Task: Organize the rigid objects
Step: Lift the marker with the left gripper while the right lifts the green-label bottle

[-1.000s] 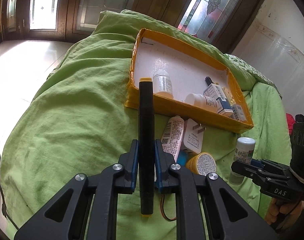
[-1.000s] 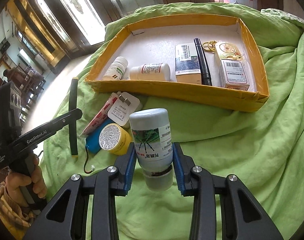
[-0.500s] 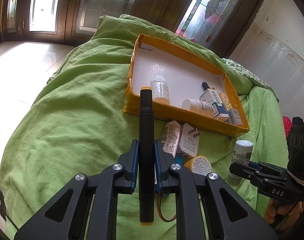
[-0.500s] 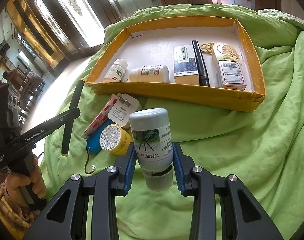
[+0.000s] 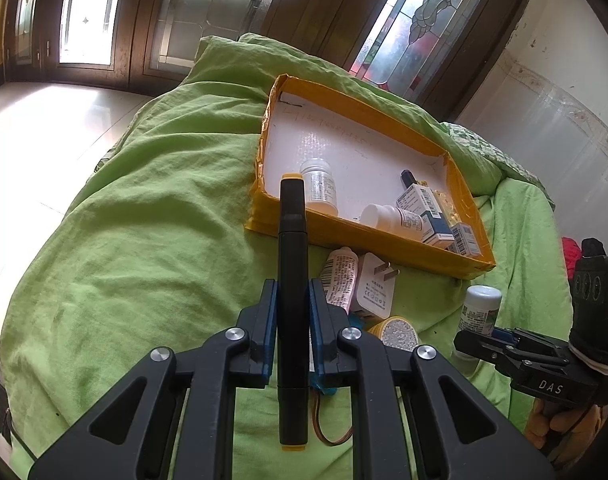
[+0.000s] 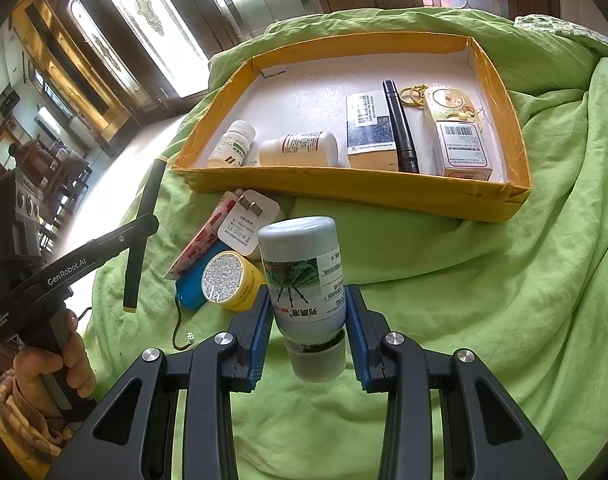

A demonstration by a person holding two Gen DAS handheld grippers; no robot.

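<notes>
My left gripper [image 5: 291, 300] is shut on a long black stick with yellow ends [image 5: 291, 264], held above the green bedcover; its far tip points at the yellow box [image 5: 368, 236]. It shows in the right wrist view [image 6: 143, 220] at the left. My right gripper [image 6: 308, 320] is shut on a white bottle with a grey cap [image 6: 304, 272], held over the bedcover in front of the yellow box [image 6: 364, 194]. That bottle also shows in the left wrist view [image 5: 478, 308].
The box holds two white bottles [image 6: 231, 144], small cartons [image 6: 370, 128] and a black pen [image 6: 400, 128]. Before it lie a tube [image 6: 203, 240], a white plug [image 6: 247, 226], a yellow round tin [image 6: 229, 280] and a blue battery [image 6: 189, 296]. Windows stand behind the bed.
The left gripper has risen and tilted with the stick, so the box sits lower in its view. The right gripper holds the bottle almost still.
</notes>
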